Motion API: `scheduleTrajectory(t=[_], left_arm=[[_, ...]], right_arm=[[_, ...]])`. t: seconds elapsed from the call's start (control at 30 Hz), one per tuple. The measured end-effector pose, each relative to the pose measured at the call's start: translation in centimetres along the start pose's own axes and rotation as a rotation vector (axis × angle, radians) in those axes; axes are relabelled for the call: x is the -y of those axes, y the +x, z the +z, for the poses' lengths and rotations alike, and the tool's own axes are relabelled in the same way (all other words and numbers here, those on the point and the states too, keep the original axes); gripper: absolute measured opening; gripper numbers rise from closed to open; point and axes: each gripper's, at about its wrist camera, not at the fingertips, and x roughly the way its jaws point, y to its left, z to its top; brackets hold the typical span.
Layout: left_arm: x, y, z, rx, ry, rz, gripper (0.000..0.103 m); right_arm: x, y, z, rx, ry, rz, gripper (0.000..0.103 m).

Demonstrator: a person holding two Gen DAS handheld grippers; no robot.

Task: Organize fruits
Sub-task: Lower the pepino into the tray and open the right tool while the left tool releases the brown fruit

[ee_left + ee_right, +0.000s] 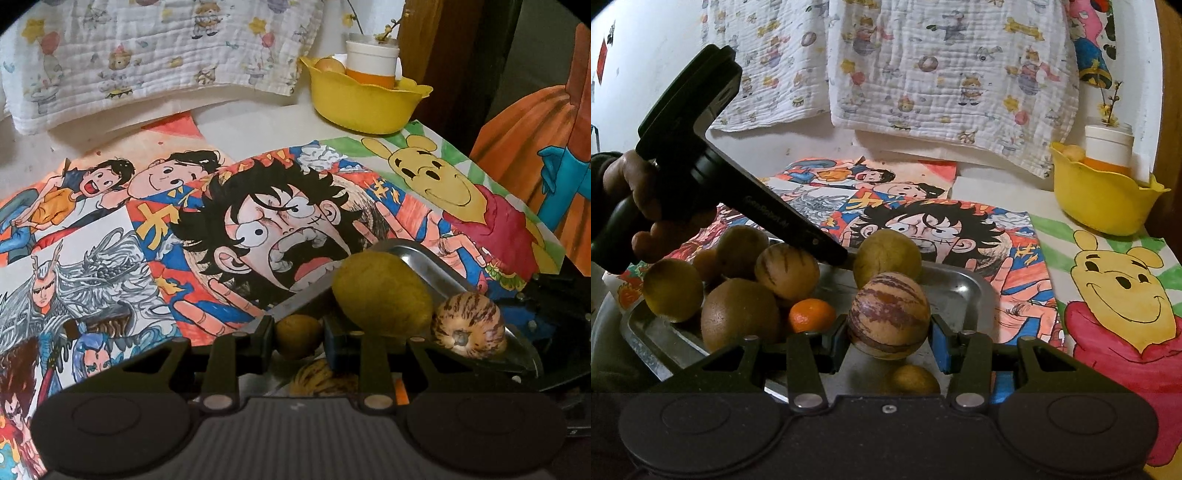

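**Two claws loaded, bowl waiting far right**

Right claw [889, 336] is clamped on a round striped fruit [888, 314], pads pressing both its sides, over the near edge of the tray [960, 291]. The left claw [299, 332] reaches into the tray from the left; its jaws appear to be closed on a small fruit [295, 341], though the far side of that grip is hidden.

If the bowl [1100, 210] is where the fruit goes, it lies far and to the right of the right claw, well apart from the tray, across the drawings [1115, 295]. The right hand is the nearer one to it. The striped fruit is round, so no axis needs lining up.

Counted from the right wrist view, nine fruits show in or over the tray: two striped ones, one mandarin [812, 314], and six brown or yellow-green ones. The bowl holds one pale fruit [1071, 152] beside one cup [1108, 147]. One tray, one bowl.
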Motion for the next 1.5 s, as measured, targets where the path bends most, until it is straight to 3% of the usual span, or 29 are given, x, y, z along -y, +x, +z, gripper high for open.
scheduleTrajectory(t=[0.83, 1.13, 1.23, 1.4, 1.5], left_arm=[[0.7, 1.5, 0.5, -0.102, -0.025, -0.041, 0.034], [0.8, 1.0, 0.0, -0.105, -0.049, -0.013, 0.049], [1.1, 0.5, -0.3, -0.101, -0.049, 0.002, 0.061], [1.5, -0.6, -0.8, -0.078, -0.055, 0.018, 0.068], [1.6, -1.8, -1.1, -0.038, -0.074, 0.033, 0.080]], right_arm=[[0.1, 0.7, -0.2, -0.028, 0.016, -0.005, 0.049], [0.1, 0.3, -0.2, -0.002, 0.006, -0.009, 0.051], [0.0, 0.1, -0.2, 0.005, 0.004, -0.012, 0.052], [-0.5, -0.7, -0.3, 0.024, 0.009, -0.013, 0.061], [-0.6, -1.4, -0.5, 0.045, 0.034, -0.018, 0.071]])
